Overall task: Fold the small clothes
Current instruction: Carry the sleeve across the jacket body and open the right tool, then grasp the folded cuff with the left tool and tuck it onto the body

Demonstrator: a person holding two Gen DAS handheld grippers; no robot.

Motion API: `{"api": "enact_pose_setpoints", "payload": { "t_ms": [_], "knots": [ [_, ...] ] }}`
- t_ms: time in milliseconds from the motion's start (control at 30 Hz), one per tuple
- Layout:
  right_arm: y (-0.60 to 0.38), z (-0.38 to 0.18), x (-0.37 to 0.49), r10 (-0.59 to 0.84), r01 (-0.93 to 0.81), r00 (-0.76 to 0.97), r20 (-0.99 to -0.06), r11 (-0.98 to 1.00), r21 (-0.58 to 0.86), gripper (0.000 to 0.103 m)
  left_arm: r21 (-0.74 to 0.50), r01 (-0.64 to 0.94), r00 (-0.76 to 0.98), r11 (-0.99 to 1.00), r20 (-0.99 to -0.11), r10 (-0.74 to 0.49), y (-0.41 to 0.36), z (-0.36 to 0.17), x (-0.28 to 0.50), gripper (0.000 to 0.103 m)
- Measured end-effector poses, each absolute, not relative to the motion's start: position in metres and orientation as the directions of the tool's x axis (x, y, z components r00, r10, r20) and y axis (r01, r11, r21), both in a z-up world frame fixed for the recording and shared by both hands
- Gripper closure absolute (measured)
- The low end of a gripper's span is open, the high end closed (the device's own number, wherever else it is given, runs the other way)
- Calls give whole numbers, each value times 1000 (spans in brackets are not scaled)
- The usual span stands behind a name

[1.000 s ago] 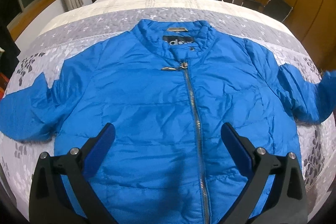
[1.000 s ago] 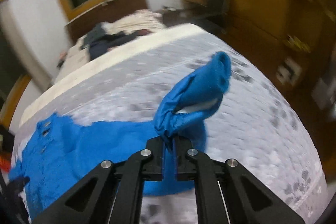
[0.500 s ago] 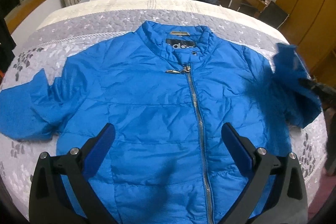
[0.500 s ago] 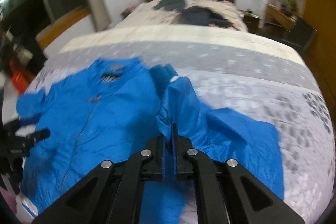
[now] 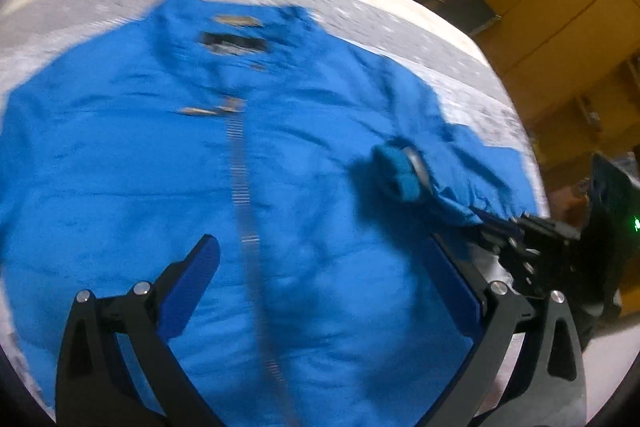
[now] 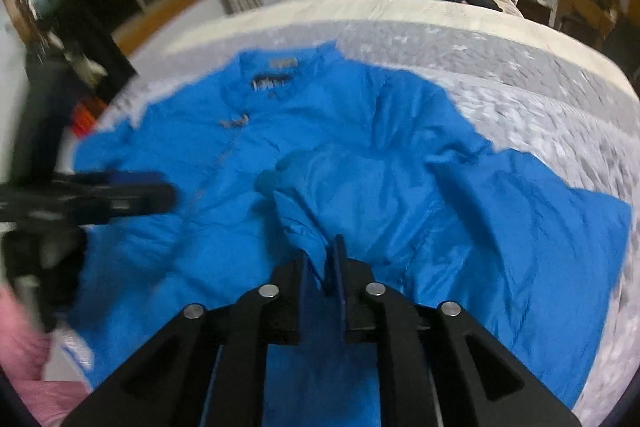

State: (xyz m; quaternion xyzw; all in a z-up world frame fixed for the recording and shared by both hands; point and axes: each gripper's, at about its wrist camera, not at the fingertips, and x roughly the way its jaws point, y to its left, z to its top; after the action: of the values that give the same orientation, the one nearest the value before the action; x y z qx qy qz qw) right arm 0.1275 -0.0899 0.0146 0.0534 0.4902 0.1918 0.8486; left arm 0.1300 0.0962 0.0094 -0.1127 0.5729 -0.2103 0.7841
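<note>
Blue quilted zip-front jacket (image 5: pixel 280 187) spread face up on grey-and-white patterned bed quilt (image 5: pixel 360 7), collar at the far side, zip closed. Black right gripper (image 6: pixel 322 263) low over the hem side, jaws clamped on the blue padded sleeve (image 6: pixel 304 195), a thin fold of fabric pinched between them. Black left gripper (image 5: pixel 320 251) above the lower front, jaws wide apart, holding nothing.

Step in hand, by the look of it: laying the sleeve across the chest. To do it well, carry the pinched fabric low and straight toward the zip, lay the sleeve flat with its fold at the shoulder seam, and let go only once the ribbed blue cuff (image 5: pixel 400 171) rests on the front. Slippery, puffy shell, likely to spring back — worth pressing the fold with the free left jaws.

From the left wrist view: cuff opening with pale lining, already over the chest panel, and the right gripper side-on at the bed's edge. From the right wrist view only: the pinch itself, plus bunched fabric at the sleeve root. Both views motion-blurred — fine creases hard to judge.
</note>
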Motion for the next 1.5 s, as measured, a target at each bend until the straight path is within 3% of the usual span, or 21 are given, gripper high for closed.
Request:
{"api": "enact_pose_setpoints", "payload": {
  "t_ms": [133,167,567,600,667,767,867,933,1200,1500],
  "knots": [
    [-137,38,102,330,-180,544,-771,944,277,51,-489,212,153,846,-838,-523,58,-6,150,4],
    [-148,41,94,325,-168,558,-763,945,280,48,-500,213,137,840,-835,-532,51,-10,153,4],
    [-213,49,53,256,-51,606,-753,957,284,48,-569,219,10,792,-811,-585,-14,-45,165,4],
    [-217,46,52,254,-42,605,-755,957,287,48,-580,212,4,787,-804,-594,-18,-47,165,8],
    [-221,45,51,240,-23,606,-758,958,285,48,-588,218,-22,779,-801,-598,-27,-48,165,34],
    [-224,44,50,211,-5,615,-759,964,265,48,-574,225,-28,787,-811,-584,-38,-49,162,56],
    [-225,47,48,187,5,626,-757,970,244,48,-586,208,-8,783,-801,-598,-38,-45,159,74],
    [-225,48,48,182,8,631,-754,970,241,48,-565,227,46,793,-808,-588,-34,-33,154,79],
    [-234,42,59,249,19,620,-744,943,331,48,-547,230,224,805,-775,-591,40,19,152,85],
    [-215,15,100,391,0,538,-747,886,464,47,-525,124,354,842,-769,-532,149,37,157,87]
  ]
}}
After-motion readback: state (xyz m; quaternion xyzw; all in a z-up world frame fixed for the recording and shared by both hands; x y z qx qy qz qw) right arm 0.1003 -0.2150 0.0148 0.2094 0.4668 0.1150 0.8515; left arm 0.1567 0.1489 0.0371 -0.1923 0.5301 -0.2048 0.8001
